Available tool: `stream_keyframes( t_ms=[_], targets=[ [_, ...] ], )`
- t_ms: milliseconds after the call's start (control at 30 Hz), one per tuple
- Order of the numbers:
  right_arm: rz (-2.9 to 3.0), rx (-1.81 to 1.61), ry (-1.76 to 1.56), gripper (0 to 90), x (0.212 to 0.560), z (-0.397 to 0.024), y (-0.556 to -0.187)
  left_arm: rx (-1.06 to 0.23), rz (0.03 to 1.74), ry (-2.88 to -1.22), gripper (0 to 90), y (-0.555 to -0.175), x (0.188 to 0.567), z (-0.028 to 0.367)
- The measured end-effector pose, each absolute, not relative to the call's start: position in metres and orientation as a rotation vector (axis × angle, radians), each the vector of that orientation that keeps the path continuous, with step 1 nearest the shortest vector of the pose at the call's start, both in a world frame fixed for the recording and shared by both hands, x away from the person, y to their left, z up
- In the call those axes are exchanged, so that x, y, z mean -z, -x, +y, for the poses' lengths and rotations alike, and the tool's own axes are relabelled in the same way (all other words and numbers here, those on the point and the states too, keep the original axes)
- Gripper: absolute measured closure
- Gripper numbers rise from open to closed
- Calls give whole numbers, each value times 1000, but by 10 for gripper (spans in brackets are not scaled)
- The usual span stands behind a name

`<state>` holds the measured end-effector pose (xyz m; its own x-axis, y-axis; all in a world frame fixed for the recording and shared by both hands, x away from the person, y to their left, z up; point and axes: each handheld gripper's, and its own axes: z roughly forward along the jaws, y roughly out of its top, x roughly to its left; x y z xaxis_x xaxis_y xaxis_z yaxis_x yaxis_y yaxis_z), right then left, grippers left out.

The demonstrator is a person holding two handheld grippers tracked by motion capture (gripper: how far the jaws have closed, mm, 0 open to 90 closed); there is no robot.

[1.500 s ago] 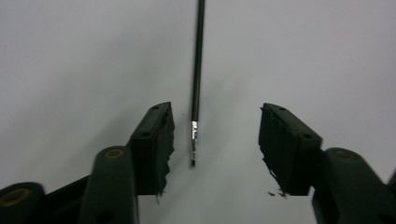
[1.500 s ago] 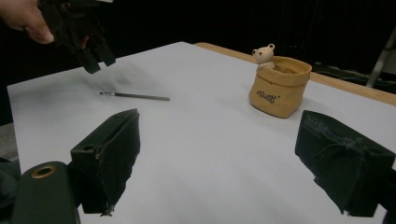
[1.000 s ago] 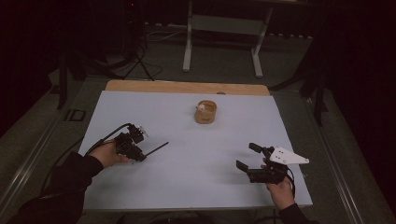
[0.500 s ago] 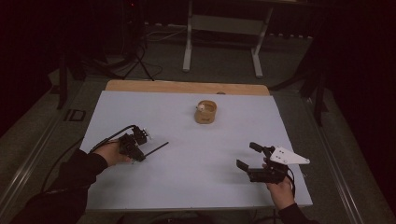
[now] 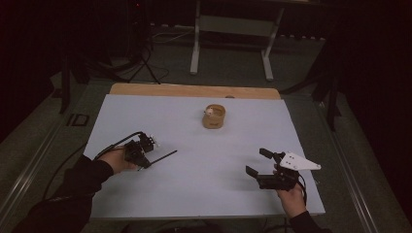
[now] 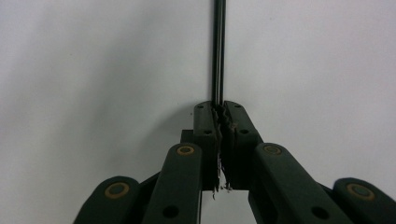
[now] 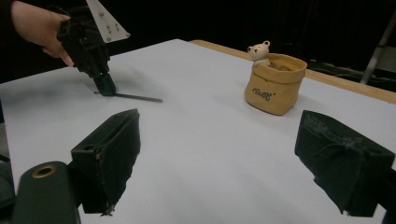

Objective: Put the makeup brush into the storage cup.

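Note:
A thin black rod [image 5: 165, 156] lies flat on the white table sheet [image 5: 194, 194] at the left. My left gripper [image 5: 145, 163] points down at the rod's near end. Its jaws have just been closing and now pinch the rod [image 6: 218, 46] between the pads, as the left gripper [image 6: 218, 111] view shows. From the right gripper view the same left gripper [image 7: 105, 87] stands over the rod [image 7: 140, 98]. My right gripper [image 5: 256, 161] rests at the front right, its jaws wide apart; the right gripper [image 7: 219, 140] has nothing between its pads.
A tan cup [image 5: 214, 116] with a small bear figure on its rim stands at the back middle, also seen as the cup [image 7: 274, 83] ahead of the right gripper. A wooden strip [image 5: 194, 90] edges the table's far side. A metal stand [image 5: 231, 29] is on the floor beyond.
The left hand has shifted slightly at the rod's near end. The rod, the cup and the right gripper keep their places.

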<state>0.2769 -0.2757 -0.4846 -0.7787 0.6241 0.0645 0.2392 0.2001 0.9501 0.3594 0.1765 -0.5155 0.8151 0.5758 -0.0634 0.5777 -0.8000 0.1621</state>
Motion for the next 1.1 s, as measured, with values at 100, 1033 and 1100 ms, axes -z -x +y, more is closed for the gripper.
stream_keyframes(
  t_ms=[100, 1033, 1100],
  targets=[
    [2147, -1602, -824, 139, 485, -276, -277, 15, 891, -2813, 854, -359, 515, 178],
    [2134, -1594, -867, 139, 483, -274, -277, 99, 634, -2833, 854, -354, 463, 124],
    [2139, -1593, -880, 137, 479, -274, -276, 93, 601, -2838, 854, -355, 458, 117]
  ],
)
